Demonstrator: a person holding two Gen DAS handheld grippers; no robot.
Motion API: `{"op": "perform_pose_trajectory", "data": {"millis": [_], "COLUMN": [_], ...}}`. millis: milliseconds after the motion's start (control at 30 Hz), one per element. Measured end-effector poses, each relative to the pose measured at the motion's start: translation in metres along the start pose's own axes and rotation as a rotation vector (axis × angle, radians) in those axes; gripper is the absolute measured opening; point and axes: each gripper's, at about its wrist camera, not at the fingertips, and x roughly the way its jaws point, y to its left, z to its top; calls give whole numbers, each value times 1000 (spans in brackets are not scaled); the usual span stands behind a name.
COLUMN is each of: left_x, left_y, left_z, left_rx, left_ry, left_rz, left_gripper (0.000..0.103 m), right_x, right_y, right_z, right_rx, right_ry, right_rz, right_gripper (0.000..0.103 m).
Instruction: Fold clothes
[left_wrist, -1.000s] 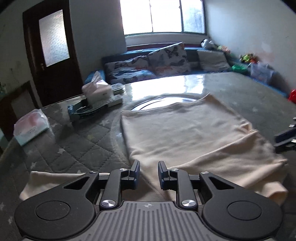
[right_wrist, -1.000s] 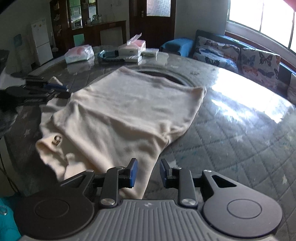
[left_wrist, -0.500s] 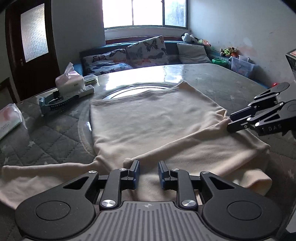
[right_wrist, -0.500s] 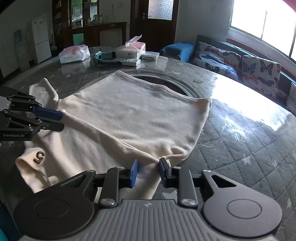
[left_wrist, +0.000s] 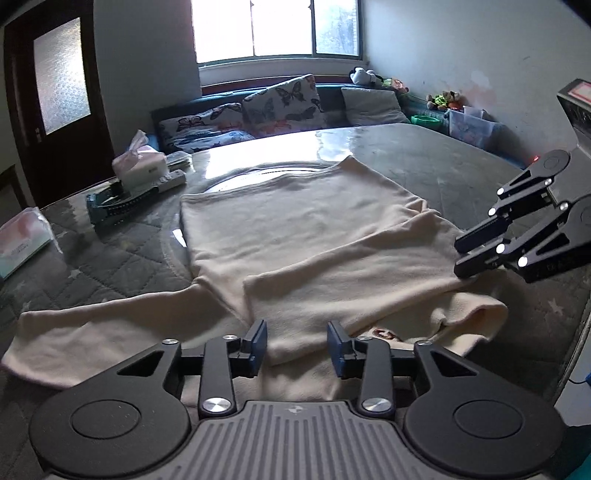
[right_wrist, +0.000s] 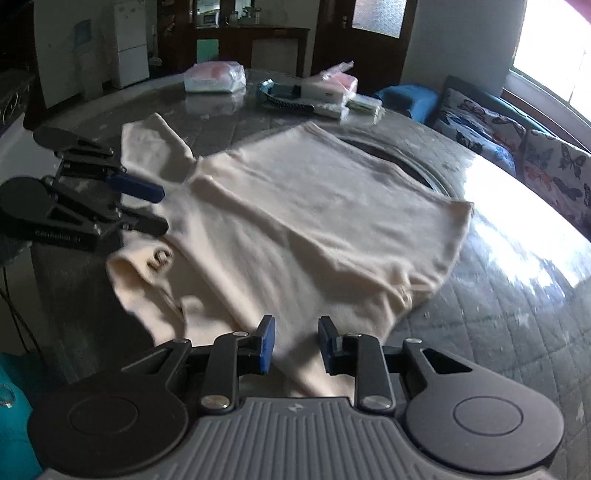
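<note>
— Both sets of jaws stand wider apart than half a second ago, and the right sleeve now lies folded across the chest. Where is the garment?

— One cream sweater (left_wrist: 303, 236) lies flat on the quilted grey desk (left_wrist: 436, 158), neck end towards the cameras, hem at the far side. Its left sleeve (left_wrist: 92, 328) stretches out to the left along the desk.

— And the grippers?

— The left gripper (left_wrist: 297, 347) hovers low over the collar, jaws open, cloth beneath the gap but nothing pinched. The right gripper (right_wrist: 293, 345) sits over the shoulder at the sweater's right edge, jaws also apart and holding nothing.

— Containers, left to right?

— In the left wrist view, a soft tissue pack (left_wrist: 22, 240) lies at the far left edge. Next comes a dark teal basket (left_wrist: 110, 205); I cannot tell what it holds. Just beside it stands a tissue box (left_wrist: 142, 166) with a tissue sticking up. So two tissue packs, one basket, one sweater.
</note>
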Motion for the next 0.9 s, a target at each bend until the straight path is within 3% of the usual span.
{"op": "perform_pose_trajectory", "data": {"millis": [133,467,667,900], "left_x": [-8,-25,-28,-24], "left_y": [13,89,138,182], "left_z": [-1,-9,-19,-27], "left_rx": [-41,-247,-383,-514], "left_ry": [-7,-11,-10,-13], "left_rz": [34,240,388,509], "left_gripper": [45,60,64,65], "right_x": [7,57,84,66], "right_y": [9,50,59,55], "right_z": [22,77,86,85], "right_rx": [-27,-128,-119,-116], "right_ry": [-25,-39,-22,-47], "right_rz": [47,160,170,159], "right_gripper": [25,25,25,26]}}
